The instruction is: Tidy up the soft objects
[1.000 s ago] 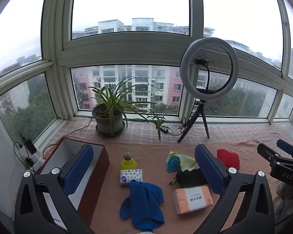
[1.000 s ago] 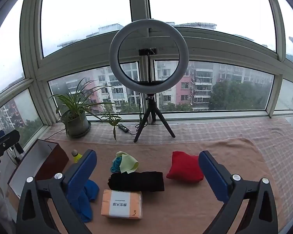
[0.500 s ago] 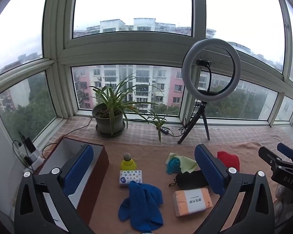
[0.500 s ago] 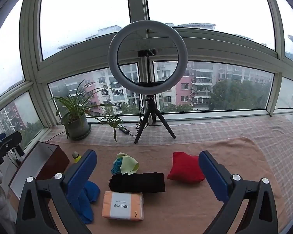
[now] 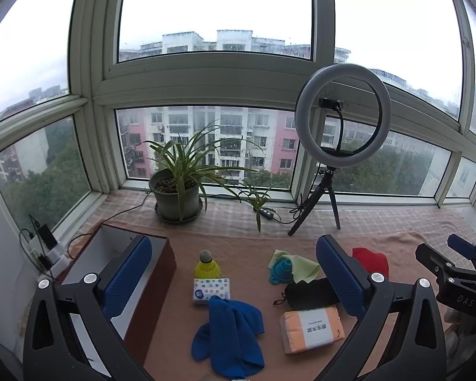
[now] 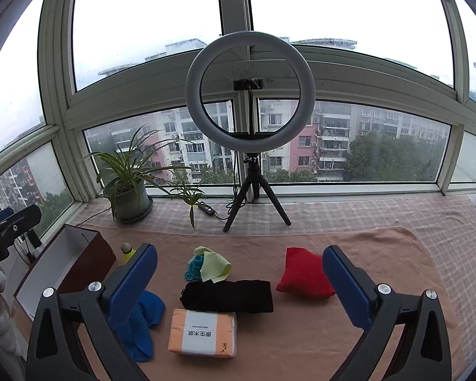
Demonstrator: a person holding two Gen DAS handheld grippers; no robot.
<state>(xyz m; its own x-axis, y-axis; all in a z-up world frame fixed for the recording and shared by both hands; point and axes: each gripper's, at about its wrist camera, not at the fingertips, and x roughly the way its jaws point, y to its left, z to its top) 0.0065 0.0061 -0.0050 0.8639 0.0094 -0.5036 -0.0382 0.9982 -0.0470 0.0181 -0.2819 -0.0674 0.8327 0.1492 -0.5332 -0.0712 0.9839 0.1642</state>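
Soft things lie scattered on a tan towel [image 6: 301, 343]: a blue cloth [image 5: 231, 336], an orange tissue pack [image 5: 312, 328], a black pouch [image 6: 228, 295], a red beanbag [image 6: 303, 274], a green cloth [image 6: 214, 266] over a teal funnel [image 6: 194, 266], and a small dotted tissue pack [image 5: 211, 289]. A yellow shuttlecock [image 5: 207, 265] stands behind that pack. An open brown box [image 5: 111, 279] sits at the left. My left gripper [image 5: 238, 277] hovers open above the blue cloth. My right gripper [image 6: 239, 281] hovers open above the black pouch. Both hold nothing.
A potted plant [image 5: 177, 195] and a ring light on a tripod [image 6: 250, 133] stand at the back by the window, with a cable between them. A power strip with chargers [image 5: 42, 250] lies at the far left. A checked cloth [image 6: 380, 216] covers the sill behind the towel.
Both views have shifted slightly, with the left gripper drifting a little left and the right one a little back. No object has moved.
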